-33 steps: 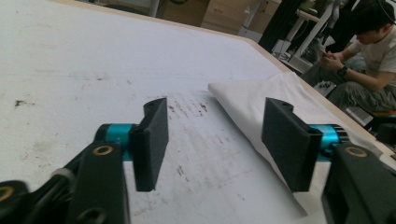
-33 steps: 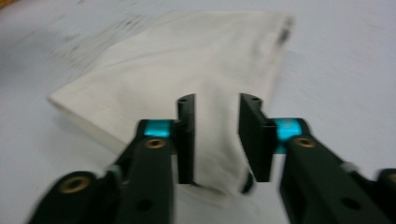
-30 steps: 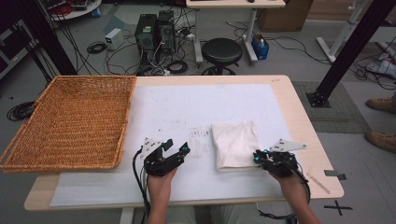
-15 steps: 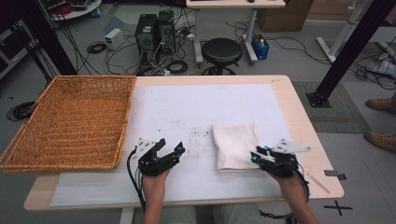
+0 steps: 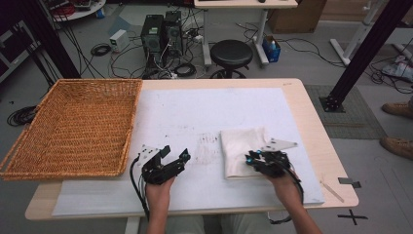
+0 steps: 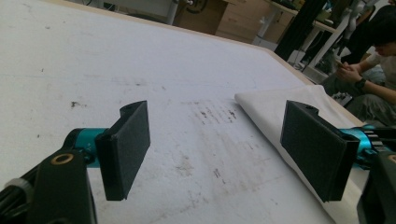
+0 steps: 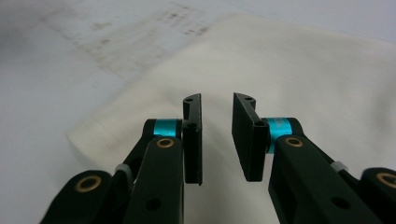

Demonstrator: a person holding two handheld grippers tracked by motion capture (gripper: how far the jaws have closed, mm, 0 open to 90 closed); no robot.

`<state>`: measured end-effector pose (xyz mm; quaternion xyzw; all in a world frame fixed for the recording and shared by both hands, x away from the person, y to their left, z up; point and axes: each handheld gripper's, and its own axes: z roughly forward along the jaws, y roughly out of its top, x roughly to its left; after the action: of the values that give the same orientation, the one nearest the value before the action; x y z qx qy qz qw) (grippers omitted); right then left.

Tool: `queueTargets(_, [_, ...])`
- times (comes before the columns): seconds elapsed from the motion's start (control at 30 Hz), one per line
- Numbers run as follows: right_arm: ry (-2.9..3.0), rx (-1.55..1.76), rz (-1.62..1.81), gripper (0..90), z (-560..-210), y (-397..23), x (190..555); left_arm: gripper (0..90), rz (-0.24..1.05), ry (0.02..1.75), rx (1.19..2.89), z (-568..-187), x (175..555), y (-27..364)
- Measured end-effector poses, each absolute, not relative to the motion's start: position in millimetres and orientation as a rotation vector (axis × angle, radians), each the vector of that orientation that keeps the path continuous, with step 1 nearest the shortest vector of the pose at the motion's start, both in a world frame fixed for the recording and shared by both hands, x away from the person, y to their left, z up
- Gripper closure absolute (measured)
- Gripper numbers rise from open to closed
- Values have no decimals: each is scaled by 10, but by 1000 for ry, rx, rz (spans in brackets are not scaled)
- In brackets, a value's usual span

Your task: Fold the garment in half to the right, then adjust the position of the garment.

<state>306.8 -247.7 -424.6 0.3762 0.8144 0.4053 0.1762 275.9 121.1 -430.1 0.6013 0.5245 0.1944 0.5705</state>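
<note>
A folded white cloth (image 5: 241,144) lies flat on the white table sheet, right of the middle. My right gripper (image 5: 253,158) hovers low over the cloth's near right part and points left. Its jaws have just been closing and stand a narrow gap apart with nothing between them. In the right gripper view that gripper (image 7: 217,100) hangs just above the cloth (image 7: 303,60). My left gripper (image 5: 175,153) is left of the cloth, over bare sheet. Its jaws have just been opening and stand wide with nothing between them. The left gripper view has this gripper (image 6: 217,112) facing the cloth's edge (image 6: 271,107).
A large wicker basket (image 5: 73,173) takes up the table's left side. The white sheet (image 5: 195,112) has smudged marks near the middle. Past the far edge stand a black stool (image 5: 231,51) and computer cases. A seated person (image 6: 373,56) is off to one side.
My right gripper has moved left, from the cloth's right edge to over the cloth. The left gripper's jaws have opened wider, and that hand stays about where it was.
</note>
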Motion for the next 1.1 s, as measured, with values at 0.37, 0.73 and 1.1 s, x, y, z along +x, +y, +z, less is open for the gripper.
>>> queueTargets(0.37, [2147, 1222, 1225, 472, -4340, -3117, 2772, 242, 544, 1173, 1417, -4244, 2737, 1147])
queueTargets(0.73, [1940, 1222, 1250, 107, -4173, -3356, 2901, 242, 580, 1090, 1481, -4198, 2724, 1108])
queueTargets(1.1, [1923, 1207, 1232, 107, -4174, -3359, 2891, 242, 505, 1103, 1499, -4238, 2790, 1048])
